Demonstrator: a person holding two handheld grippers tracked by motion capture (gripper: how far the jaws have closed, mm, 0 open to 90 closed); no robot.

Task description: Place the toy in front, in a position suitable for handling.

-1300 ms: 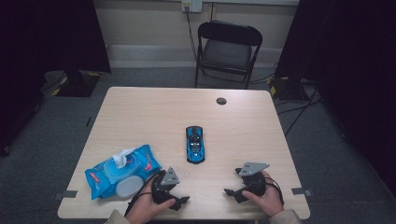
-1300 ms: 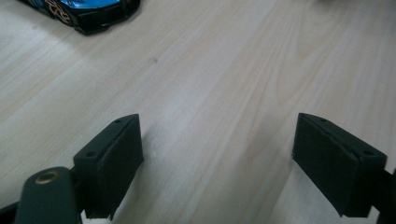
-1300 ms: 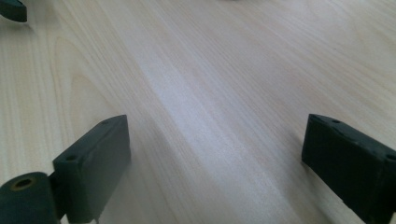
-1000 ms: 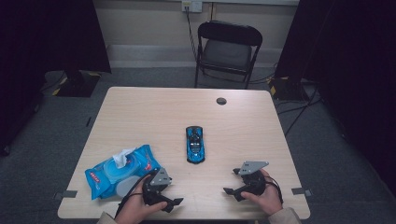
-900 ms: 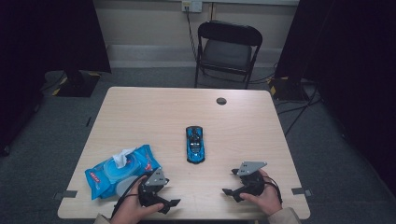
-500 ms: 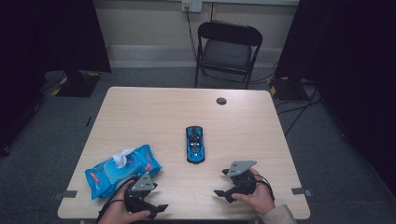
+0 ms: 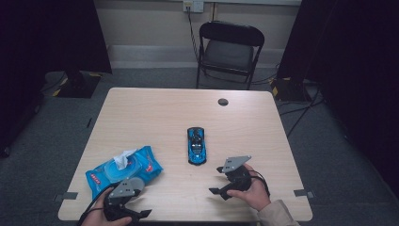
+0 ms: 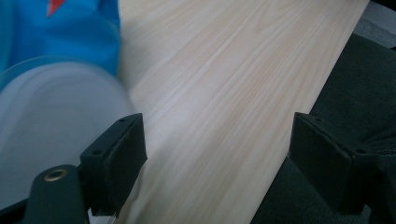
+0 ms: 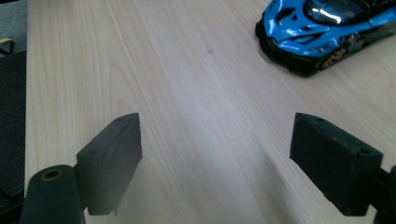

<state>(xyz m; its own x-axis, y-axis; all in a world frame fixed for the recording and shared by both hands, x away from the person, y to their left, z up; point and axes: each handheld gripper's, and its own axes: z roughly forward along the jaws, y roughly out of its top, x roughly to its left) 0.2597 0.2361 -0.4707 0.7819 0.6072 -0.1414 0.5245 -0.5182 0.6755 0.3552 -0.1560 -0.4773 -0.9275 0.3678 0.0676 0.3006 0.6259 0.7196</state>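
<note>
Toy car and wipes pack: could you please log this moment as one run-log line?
left gripper: open, beside wipes pack | right gripper: open, empty, near toy car | both things flat on table

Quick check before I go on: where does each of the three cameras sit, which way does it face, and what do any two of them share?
High view: above the near side, facing forward and down on the table; both hands, left gripper and right gripper enter at the bottom.
Left gripper view: on the left gripper, along its open jaws, over the near table edge and the wipes pack.
Right gripper view: on the right gripper, along its open jaws, toward the toy car.
Shared: high and right gripper views both show the toy car.
</note>
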